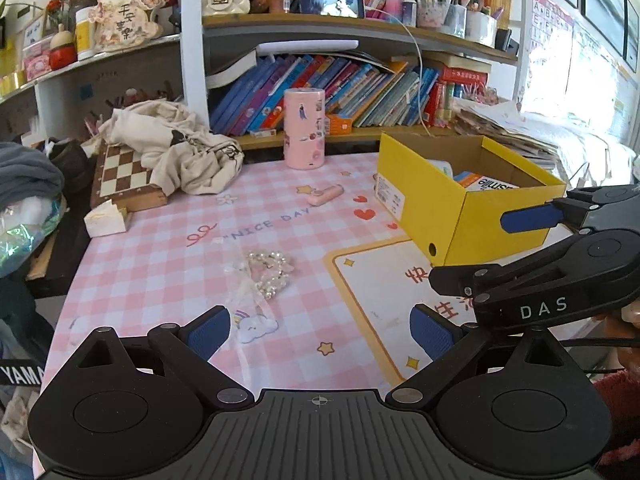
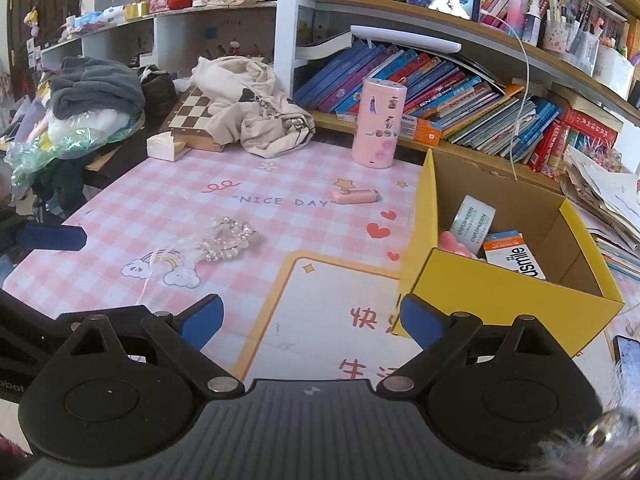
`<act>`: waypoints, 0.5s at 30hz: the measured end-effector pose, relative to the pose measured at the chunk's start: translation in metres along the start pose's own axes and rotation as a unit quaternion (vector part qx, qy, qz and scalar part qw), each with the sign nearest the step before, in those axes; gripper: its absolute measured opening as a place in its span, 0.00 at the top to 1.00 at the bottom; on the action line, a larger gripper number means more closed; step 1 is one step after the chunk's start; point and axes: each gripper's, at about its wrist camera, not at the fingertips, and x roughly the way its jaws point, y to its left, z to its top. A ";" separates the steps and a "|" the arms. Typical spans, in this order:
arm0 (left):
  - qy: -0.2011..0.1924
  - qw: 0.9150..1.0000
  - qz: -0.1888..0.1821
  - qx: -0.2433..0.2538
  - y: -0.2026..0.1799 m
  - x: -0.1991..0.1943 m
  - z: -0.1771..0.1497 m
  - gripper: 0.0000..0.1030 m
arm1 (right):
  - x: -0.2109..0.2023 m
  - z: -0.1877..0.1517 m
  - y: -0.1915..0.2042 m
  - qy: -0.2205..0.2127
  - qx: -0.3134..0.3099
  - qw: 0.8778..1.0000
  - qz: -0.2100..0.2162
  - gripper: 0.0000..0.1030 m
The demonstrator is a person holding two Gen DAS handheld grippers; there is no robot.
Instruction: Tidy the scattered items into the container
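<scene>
Pink-checked mat (image 2: 280, 184): pink tube (image 2: 356, 197) lies sideways; both tools released, empty.

Left tongs (image 1: 320, 338): jaws spread wide, blue-padded fingertips (image 1: 208, 334) well apart, nothing held, poised low above the table. Right tongs (image 2: 310, 322): jaws likewise spread wide and empty. In the left wrist view the right tongs appear at the right edge, crossing just above the left tongs' right finger, pointing leftward.
</scene>
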 end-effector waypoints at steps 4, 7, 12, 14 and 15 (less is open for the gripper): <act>0.002 1.000 -0.005 -0.010 0.007 0.000 -0.003 0.04 | 0.000 -0.001 0.005 0.007 0.000 1.000 0.002 0.07; 0.004 1.000 -0.007 -0.012 0.011 0.002 -0.002 0.04 | 0.003 0.000 0.007 0.010 0.001 1.000 0.002 0.07; 0.010 1.000 0.002 -0.025 0.019 0.007 -0.002 0.04 | 0.013 0.005 0.011 0.015 -0.009 1.000 0.009 0.07; 0.015 0.999 0.005 -0.034 0.024 0.011 -0.002 0.04 | 0.018 0.007 0.013 0.020 -0.014 1.000 0.012 0.07; 0.017 0.999 0.005 -0.038 0.026 0.012 -0.003 0.04 | 0.021 0.008 0.013 0.022 -0.015 1.000 0.013 0.07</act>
